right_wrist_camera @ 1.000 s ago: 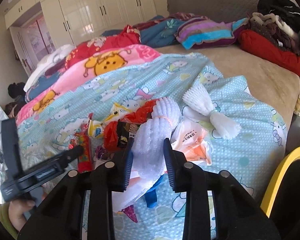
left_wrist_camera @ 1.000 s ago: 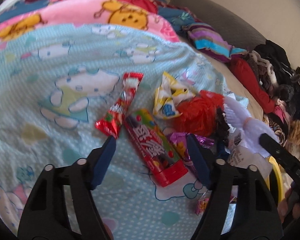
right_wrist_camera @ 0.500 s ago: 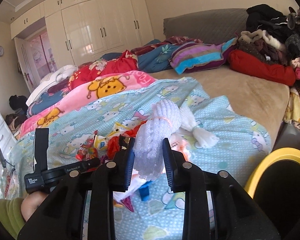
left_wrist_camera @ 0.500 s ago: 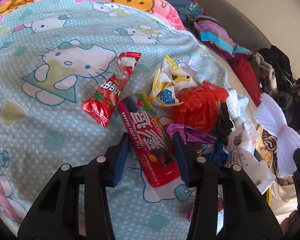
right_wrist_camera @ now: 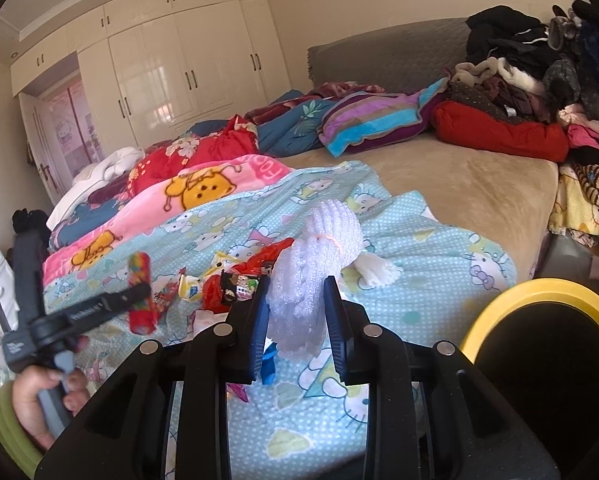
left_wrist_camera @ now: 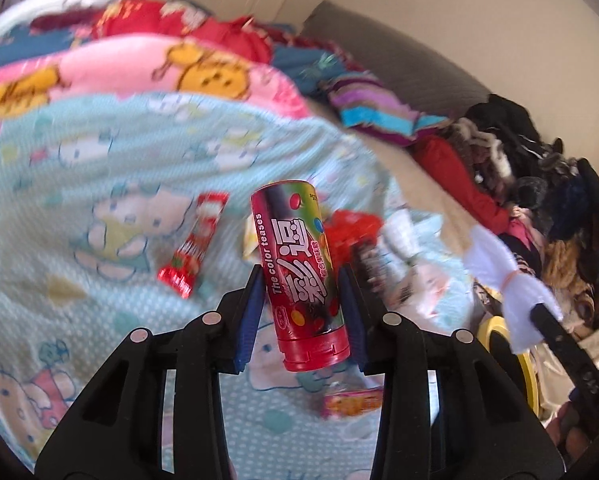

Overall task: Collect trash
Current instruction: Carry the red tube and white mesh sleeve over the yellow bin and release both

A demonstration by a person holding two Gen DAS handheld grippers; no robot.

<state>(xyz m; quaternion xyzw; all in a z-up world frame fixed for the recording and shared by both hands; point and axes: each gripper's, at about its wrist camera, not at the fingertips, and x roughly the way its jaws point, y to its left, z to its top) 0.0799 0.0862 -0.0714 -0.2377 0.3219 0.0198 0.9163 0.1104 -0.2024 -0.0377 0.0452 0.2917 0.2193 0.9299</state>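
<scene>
Two tools loaded: each hand's tool carries one piece of trash, both clear of the bed.
Left tool: its blue pads have just been closing and now clench the red candy tube, which hangs above the blue cartoon-print blanket, cap end toward the camera.
Right tool: clamped on a white foam net sleeve, held up over the blanket.
Bin: a yellow-rimmed bin with a black inside stands at the bed's edge, just to the right of the right tool.
Left behind: a red wrapper, a red plastic bag and a small orange packet lie on the blanket.
Step in hand: judged as carry-to-bin, the pick-ups being done.
Next move calls for: swinging each tool over the bin mouth before letting go, the foam sleeve first as it is nearer; the smooth tube could slip if the grip loosens early.
</scene>
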